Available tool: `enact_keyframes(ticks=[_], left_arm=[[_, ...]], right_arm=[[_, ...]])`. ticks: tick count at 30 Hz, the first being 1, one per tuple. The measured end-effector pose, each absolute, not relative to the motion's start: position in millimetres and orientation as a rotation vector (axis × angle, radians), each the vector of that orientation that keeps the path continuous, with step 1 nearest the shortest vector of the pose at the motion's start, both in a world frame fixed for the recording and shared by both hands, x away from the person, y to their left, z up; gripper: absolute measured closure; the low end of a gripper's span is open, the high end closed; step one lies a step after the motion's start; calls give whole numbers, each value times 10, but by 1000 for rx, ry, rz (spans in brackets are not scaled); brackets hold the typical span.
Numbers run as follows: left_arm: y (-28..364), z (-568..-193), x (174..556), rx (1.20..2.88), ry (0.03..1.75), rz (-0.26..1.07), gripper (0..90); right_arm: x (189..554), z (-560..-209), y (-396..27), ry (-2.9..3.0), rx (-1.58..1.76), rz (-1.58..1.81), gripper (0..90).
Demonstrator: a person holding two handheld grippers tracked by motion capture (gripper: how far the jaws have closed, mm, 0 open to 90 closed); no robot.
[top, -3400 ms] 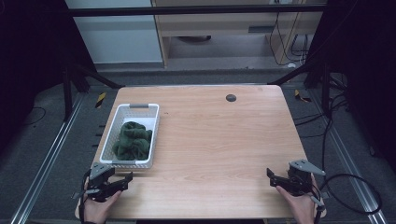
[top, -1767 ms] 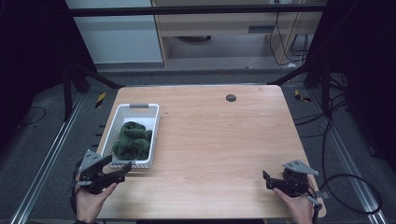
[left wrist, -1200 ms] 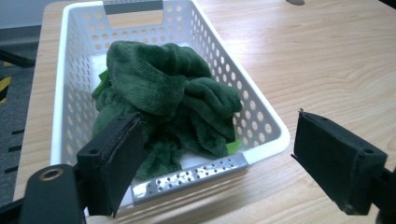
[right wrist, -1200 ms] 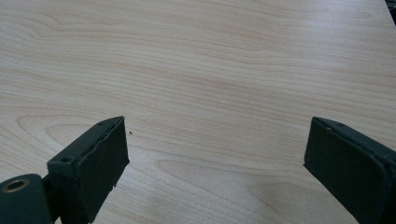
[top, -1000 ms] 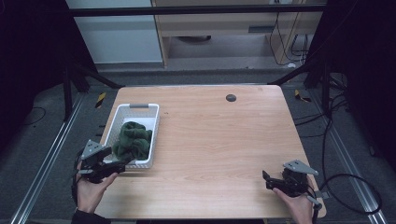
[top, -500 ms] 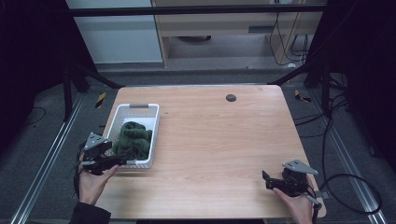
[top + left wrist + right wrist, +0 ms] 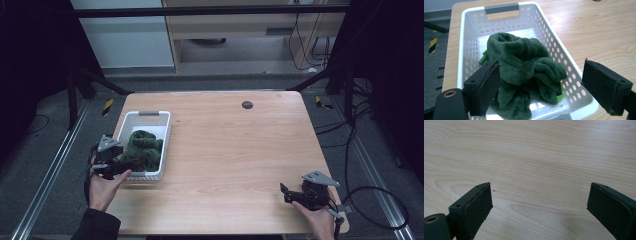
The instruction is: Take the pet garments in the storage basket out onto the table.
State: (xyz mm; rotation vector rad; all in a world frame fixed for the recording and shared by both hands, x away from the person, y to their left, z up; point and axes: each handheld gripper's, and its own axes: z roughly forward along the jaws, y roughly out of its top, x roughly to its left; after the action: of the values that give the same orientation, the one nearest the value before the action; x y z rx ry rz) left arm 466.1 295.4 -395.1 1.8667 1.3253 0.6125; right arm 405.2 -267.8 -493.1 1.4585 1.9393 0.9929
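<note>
A white perforated basket [image 7: 165, 125] [image 7: 564, 57] stands on the left part of the wooden table and holds a crumpled dark green fleece cloth [image 7: 145, 145] [image 7: 524, 72]. My left gripper [image 7: 131, 163] [image 7: 541, 90] hovers at the basket's near end, open, with its jaws wide apart on either side of the cloth and nothing between them. My right gripper [image 7: 286, 194] [image 7: 539, 210] is open low over bare wood near the table's front right corner.
A small dark round disc [image 7: 247, 104] sits in the table near its far edge. A bit of bright green [image 7: 483, 58] peeks from under the cloth. Metal frame rails [image 7: 60, 165] run along the floor at the table's left.
My left gripper has moved forward from the table's front left corner to the basket's near end. The right gripper has barely moved.
</note>
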Motion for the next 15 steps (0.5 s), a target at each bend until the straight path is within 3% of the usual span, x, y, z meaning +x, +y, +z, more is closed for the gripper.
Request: enact_keyframes(ticks=[15], left_arm=[[2913, -3970, 4853, 1905, 1363, 623, 131]], right_arm=[[4058, -4937, -2679, 1948, 1458, 994, 56]])
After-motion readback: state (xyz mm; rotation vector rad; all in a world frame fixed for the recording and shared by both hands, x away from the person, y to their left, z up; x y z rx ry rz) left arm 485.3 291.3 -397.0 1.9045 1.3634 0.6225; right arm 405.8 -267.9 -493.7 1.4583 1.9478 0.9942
